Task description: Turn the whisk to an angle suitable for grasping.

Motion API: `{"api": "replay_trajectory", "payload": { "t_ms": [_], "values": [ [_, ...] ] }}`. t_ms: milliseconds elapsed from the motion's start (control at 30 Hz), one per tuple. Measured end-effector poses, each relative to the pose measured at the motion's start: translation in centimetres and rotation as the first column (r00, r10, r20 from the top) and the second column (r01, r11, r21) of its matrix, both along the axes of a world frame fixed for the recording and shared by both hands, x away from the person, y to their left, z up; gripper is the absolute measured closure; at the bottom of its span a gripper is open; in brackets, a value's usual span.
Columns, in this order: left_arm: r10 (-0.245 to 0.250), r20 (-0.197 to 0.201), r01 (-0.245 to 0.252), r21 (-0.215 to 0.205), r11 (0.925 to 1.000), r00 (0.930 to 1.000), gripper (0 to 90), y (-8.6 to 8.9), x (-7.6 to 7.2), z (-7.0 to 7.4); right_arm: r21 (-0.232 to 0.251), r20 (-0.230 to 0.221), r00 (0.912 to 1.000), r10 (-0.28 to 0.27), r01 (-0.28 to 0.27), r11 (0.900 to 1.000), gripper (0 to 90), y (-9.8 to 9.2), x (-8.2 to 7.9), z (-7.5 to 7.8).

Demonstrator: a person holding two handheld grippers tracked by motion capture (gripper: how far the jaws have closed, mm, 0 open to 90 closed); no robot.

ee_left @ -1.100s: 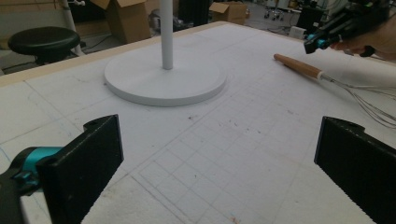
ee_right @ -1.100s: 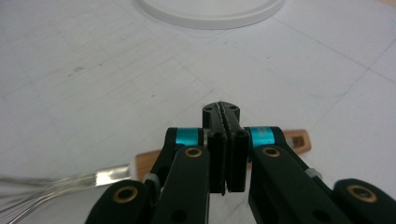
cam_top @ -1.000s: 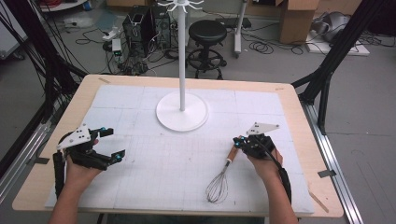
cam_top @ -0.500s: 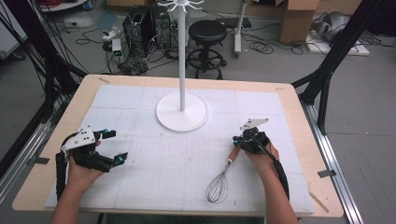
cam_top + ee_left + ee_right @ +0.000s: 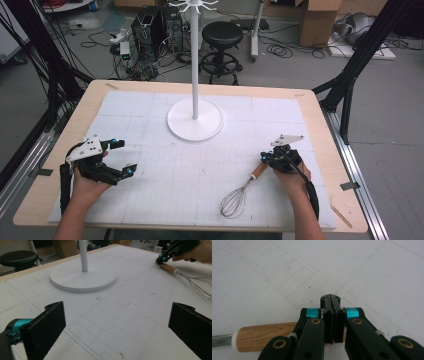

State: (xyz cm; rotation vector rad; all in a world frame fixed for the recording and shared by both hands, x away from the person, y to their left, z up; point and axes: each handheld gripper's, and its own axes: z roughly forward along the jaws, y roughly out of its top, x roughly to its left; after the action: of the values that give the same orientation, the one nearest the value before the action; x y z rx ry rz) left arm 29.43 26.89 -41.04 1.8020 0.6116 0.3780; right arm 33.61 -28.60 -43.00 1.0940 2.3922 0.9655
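Observation:
A wire whisk (image 5: 235, 201) with a wooden handle (image 5: 257, 172) lies on the white mat at the right front. My right gripper (image 5: 264, 159) sits low at the far end of that handle. In the right gripper view its jaws (image 5: 330, 300) are shut pad to pad with nothing between them, and the handle (image 5: 262, 337) lies under the linkage. My left gripper (image 5: 125, 157) rests at the left front, open and holding nothing, with its two black jaws (image 5: 120, 330) wide apart. The left gripper view also shows the whisk handle (image 5: 168, 267) and the right gripper (image 5: 162, 258) far off.
A white stand with a round base (image 5: 195, 119) and a tall pole (image 5: 194, 60) stands at the back middle of the mat (image 5: 165, 190). The same base (image 5: 83, 277) lies ahead of the left gripper. The wooden table edge (image 5: 320, 130) borders the mat. A stool and cables are on the floor behind.
My right hand has shifted a little and sunk toward the mat at the end of the whisk handle. The whisk and the left hand have stayed where they were.

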Motion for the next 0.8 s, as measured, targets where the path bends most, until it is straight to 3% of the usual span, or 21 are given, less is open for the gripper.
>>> {"api": "replay_trajectory", "payload": {
  "t_ms": [133, 667, 800],
  "values": [
    [-0.007, 0.0, 0.007, 0.003, 1.0, 1.0, 1.7, -0.1, 0.1, 0.0, 0.026, -0.001, 0.9998, -0.021, 0.021, 0.999, 89.7, -1.0, -0.9, -0.1],
    [-0.005, 0.001, 0.005, -0.003, 1.0, 1.0, 1.7, -0.2, 0.1, 0.0, 0.022, 0.008, 0.9986, -0.053, 0.053, 0.998, 89.4, -2.5, -3.1, -0.1],
    [-0.005, 0.005, 0.005, -0.001, 1.0, 1.0, 1.7, -0.2, 0.1, 0.0, 0.048, 0.042, 0.9991, 0.005, -0.007, 0.999, 89.3, -1.6, -3.8, 0.3]
  ]
}}
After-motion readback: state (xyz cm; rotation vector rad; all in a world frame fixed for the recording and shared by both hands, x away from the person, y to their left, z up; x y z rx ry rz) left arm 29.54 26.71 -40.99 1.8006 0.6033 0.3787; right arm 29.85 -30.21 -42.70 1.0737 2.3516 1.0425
